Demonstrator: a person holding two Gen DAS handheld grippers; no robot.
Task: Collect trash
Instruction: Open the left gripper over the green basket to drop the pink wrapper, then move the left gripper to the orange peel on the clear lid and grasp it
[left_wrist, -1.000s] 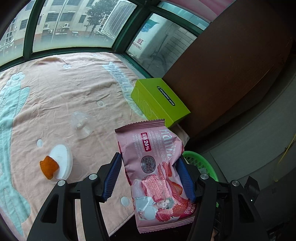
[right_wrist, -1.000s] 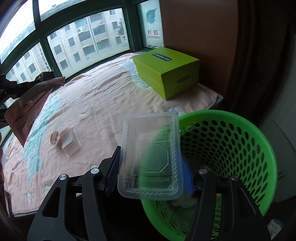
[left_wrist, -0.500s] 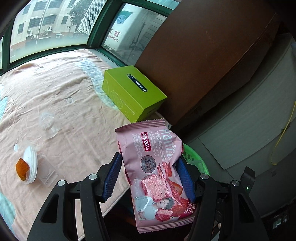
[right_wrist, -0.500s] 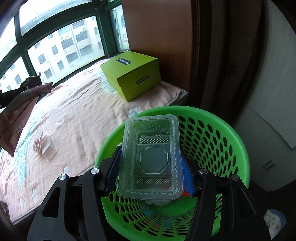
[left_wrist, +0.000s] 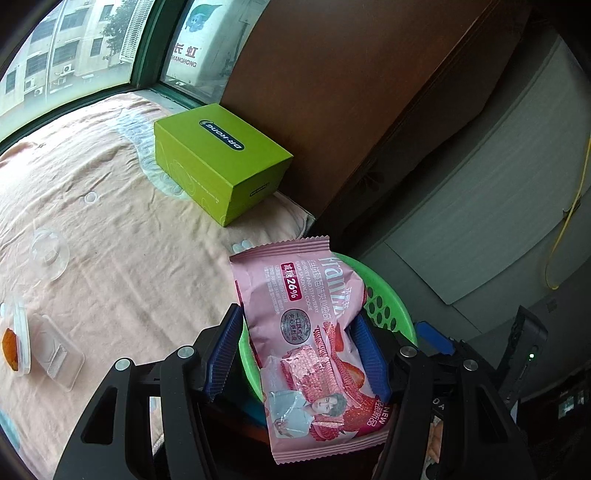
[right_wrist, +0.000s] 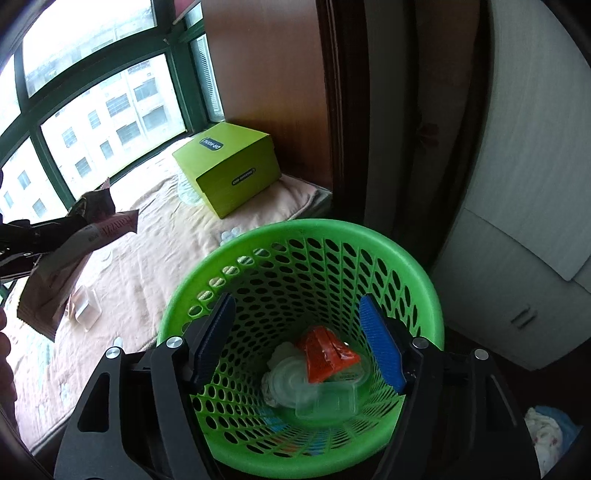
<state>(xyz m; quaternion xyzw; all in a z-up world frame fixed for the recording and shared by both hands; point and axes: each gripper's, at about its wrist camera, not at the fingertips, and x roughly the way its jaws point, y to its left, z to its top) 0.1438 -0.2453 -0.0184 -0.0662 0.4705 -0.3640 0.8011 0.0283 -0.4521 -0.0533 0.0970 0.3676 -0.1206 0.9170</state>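
I see the pink blanket (left_wrist: 122, 236) with the green box (left_wrist: 218, 162) on it. The green basket (right_wrist: 413, 273) stands beside it; a clear tray (right_wrist: 325, 400) lies inside. My right gripper (right_wrist: 299, 339) hangs over it, jaws opening, nothing between them. My left gripper (left_wrist: 295, 350) pinches the pink wrapper (left_wrist: 310, 332).
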